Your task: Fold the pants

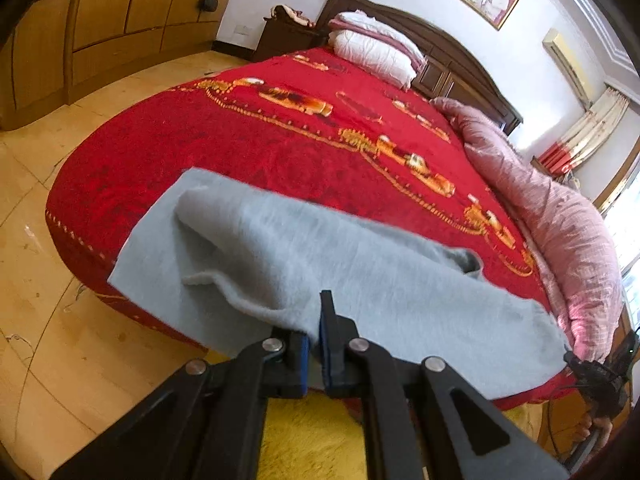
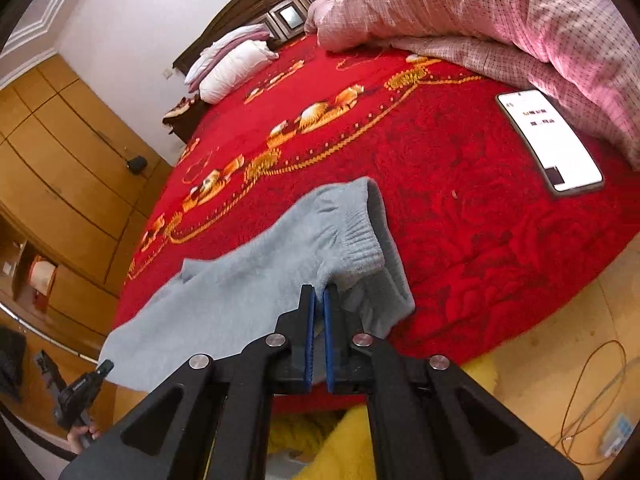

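Light grey fleece pants (image 1: 320,264) lie across the near edge of the red bed. My left gripper (image 1: 316,332) is shut on the near edge of the pants, with cloth pinched between its blue pads. In the right wrist view the pants (image 2: 256,280) show their ribbed waistband (image 2: 360,236). My right gripper (image 2: 319,300) is shut on the pants just below that waistband. The other gripper shows at the far right of the left view (image 1: 596,376) and the lower left of the right view (image 2: 80,396).
The bed carries a red blanket with gold pattern (image 1: 280,148). A pink quilt (image 2: 500,20) is bunched along its right side, a phone (image 2: 548,140) lies beside it, and white pillows (image 1: 372,48) are at the headboard. A yellow rug (image 1: 316,440) and wooden floor lie below.
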A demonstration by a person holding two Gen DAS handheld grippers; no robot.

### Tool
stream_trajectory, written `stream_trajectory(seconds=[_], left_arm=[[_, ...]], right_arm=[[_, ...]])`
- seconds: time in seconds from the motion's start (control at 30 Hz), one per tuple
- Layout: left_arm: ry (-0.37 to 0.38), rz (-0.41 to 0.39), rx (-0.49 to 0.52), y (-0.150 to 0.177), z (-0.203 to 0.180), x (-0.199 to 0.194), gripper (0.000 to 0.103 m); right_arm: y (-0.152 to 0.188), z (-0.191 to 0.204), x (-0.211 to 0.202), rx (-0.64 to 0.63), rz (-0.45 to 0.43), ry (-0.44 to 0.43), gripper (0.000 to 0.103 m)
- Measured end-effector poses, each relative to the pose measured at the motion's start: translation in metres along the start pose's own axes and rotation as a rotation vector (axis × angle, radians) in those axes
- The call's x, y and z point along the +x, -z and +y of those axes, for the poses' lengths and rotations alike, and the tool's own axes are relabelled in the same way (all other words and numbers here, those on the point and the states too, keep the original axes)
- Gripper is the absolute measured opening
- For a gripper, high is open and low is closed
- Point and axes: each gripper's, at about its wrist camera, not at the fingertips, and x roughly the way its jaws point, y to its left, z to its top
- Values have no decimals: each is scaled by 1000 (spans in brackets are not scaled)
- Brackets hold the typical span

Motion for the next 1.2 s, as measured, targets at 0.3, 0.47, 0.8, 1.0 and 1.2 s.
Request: stream_trajectory(seconds=[0.3, 0.47, 0.8, 1.0, 1.2], left_arm=[[-41, 108, -37, 22, 23, 34, 8], [-71, 103, -65, 24, 35, 32, 22], [-164, -52, -92, -4, 81, -24, 35], [-117, -60, -109, -36, 91, -17, 43], [-67, -15, -83, -61, 83, 18, 43]], right_arm=[[24, -9, 20, -39, 47, 127, 6], [33, -13, 51, -130, 138, 259, 8], [23, 49, 3, -433, 27, 413, 30], [24, 84, 47, -498, 105, 317, 33], [28, 109, 104, -507, 219, 246, 33]])
